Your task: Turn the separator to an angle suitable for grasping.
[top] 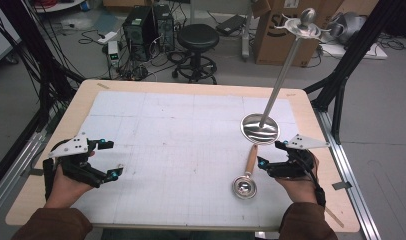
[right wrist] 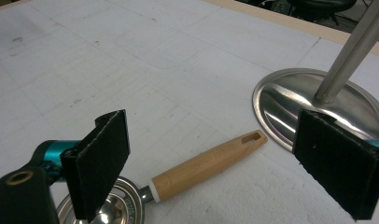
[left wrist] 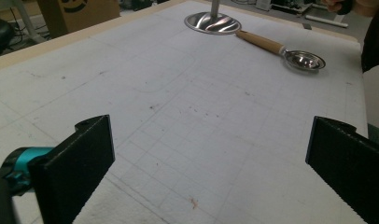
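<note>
A metal scoop with a light wooden handle lies flat on the white gridded mat, its bowl toward the near edge. Just beyond the handle's tip stands a steel stand with a round base and a tall pole. My right gripper hovers just right of the handle, open. In the right gripper view the handle lies between and beyond the wide-apart jaws of that gripper, untouched, with the stand base behind. My left gripper is open at the mat's left, with nothing between its jaws. The scoop lies far off.
The wooden table carries the white mat. The stand's top with hooks rises high at the back right. Beyond the table are a black stool, computer towers, cardboard boxes and black frame posts.
</note>
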A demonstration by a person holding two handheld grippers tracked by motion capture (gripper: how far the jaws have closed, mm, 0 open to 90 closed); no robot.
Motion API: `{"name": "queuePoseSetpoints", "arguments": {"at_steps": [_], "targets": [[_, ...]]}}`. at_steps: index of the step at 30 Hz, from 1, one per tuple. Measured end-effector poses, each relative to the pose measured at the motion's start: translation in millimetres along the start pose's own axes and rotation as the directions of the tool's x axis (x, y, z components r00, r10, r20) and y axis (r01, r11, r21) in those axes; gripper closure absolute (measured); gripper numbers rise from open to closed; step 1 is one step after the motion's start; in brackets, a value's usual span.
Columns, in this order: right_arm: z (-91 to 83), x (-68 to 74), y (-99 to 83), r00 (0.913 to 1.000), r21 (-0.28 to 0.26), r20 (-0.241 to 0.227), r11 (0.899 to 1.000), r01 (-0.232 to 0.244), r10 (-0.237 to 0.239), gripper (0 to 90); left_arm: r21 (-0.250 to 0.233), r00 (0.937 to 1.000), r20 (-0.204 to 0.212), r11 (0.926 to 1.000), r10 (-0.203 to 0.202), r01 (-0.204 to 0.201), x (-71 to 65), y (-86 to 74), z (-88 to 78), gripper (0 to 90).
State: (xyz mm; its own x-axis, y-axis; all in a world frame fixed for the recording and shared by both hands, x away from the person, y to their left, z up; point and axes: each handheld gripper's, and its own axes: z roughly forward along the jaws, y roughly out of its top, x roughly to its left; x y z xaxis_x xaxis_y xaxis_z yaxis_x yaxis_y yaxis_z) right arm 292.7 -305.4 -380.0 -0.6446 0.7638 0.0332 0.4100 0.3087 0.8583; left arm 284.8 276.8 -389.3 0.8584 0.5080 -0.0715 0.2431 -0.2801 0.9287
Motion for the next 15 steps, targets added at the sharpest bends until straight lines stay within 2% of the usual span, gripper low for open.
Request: {"name": "queuePoseSetpoints", "arguments": {"at_steps": [4,7,9,11,15], "targets": [[-1.7,-0.2,-2.6,1.0,-0.002,0.002,1.0,-0.01,0.01,9.8,-0.01,1.0,0.0,0.9999,-0.008,0.008,1.0,0.5,1.6,1.7],[-3.0,-1.9,-4.4,0.9997,-0.003,0.019,1.0,-0.014,0.014,9.8,0.002,1.0,-0.001,1.0,-0.007,0.007,1.0,0.2,3.9,1.7],[-5.1,-3.4,-6.1,0.9979,-0.006,0.053,0.999,-0.037,0.037,9.8,-0.003,1.0,0.004,1.0,-0.005,0.005,0.7,0.5,4.6,1.7],[-5.9,-5.2,-7.0,0.9969,-0.004,0.062,0.999,-0.048,0.048,16.2,-0.002,1.0,0.007,1.0,-0.005,0.005,0.5,0.5,5.4,1.7],[-0.8,-10.6,-11.1,0.9957,0.015,0.07,0.998,-0.062,0.061,17.4,0.006,1.0,0.007,1.0,-0.005,0.005,1.6,0.0,7.0,1.7]]}}
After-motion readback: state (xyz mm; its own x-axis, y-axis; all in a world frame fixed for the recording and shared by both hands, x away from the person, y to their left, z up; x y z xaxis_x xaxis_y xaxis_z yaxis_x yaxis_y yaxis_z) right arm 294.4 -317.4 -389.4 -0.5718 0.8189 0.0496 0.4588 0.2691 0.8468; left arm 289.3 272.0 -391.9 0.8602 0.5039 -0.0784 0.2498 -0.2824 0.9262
